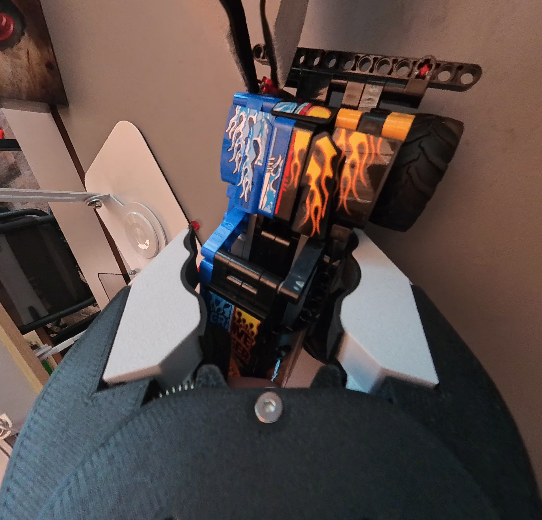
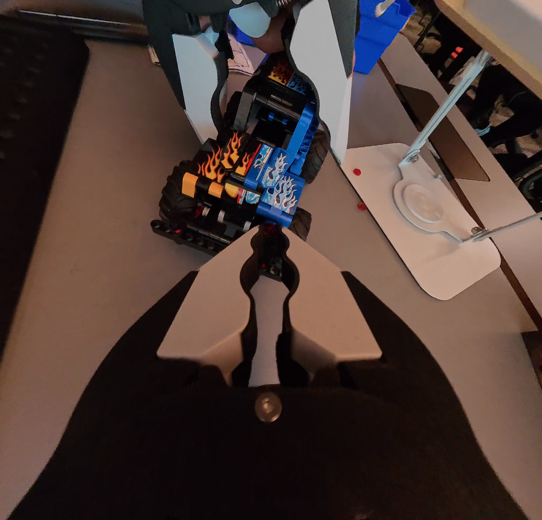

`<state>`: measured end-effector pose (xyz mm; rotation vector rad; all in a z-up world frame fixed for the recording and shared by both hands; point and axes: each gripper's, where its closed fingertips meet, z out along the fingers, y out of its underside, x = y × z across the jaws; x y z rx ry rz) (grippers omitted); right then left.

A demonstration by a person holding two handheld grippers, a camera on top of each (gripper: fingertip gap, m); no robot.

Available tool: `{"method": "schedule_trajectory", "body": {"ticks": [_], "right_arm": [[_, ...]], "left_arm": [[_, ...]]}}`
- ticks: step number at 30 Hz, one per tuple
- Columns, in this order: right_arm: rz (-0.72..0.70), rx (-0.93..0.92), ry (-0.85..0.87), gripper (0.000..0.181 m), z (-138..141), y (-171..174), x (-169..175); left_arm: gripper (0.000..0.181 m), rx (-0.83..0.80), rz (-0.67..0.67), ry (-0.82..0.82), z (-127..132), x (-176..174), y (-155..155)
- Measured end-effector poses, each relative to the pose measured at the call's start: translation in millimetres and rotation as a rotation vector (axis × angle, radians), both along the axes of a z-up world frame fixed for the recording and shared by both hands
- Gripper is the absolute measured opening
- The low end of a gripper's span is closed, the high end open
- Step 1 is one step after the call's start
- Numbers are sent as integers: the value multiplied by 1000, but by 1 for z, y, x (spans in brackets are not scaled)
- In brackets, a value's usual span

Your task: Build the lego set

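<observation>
A: Looking for containers first, the only one is a blue bin (image 2: 378,27) at the upper right of the right wrist view, behind the far gripper; its inside is out of sight, so I cannot tell what it holds.

B: And the model?

A: The lego truck (image 2: 243,171) stands on the grey table (image 2: 102,242), centre frame, half black with orange flames, half blue with white flames. The left gripper (image 1: 271,274) has its jaws clamped on the cab end, white fingers (image 1: 155,306) pressed against both sides.

B: The right gripper?

A: The right gripper (image 2: 268,236) has its jaws drawn almost together at the truck's front end, tips around a small red pin (image 2: 269,228) beside the black holed beam (image 2: 187,236). Whether they actually pinch it, I cannot tell.

B: What does one view give that the other lacks?

A: The right wrist view shows the bin, two small red pieces (image 2: 357,171) lying at the edge of a white stand base (image 2: 440,271) at the right, and a dark mat (image 2: 35,154) at the left. The left wrist view shows the beam (image 1: 381,66) full length along the top, one black tyre (image 1: 416,177) at the right, and the right gripper's finger (image 1: 289,30) coming down from the upper edge.
</observation>
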<state>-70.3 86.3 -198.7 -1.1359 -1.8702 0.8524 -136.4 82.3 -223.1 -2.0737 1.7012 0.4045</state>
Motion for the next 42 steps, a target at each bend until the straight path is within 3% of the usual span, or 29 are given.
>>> {"method": "schedule_trajectory", "body": {"ticks": [27,42], "right_arm": [[40,104,-2,6,0,0,0],[-50,1,-4,7,1,3,0]], "left_arm": [[101,11,0,-6,0,0,1],[101,17,-3,-8,1,1,1]]}}
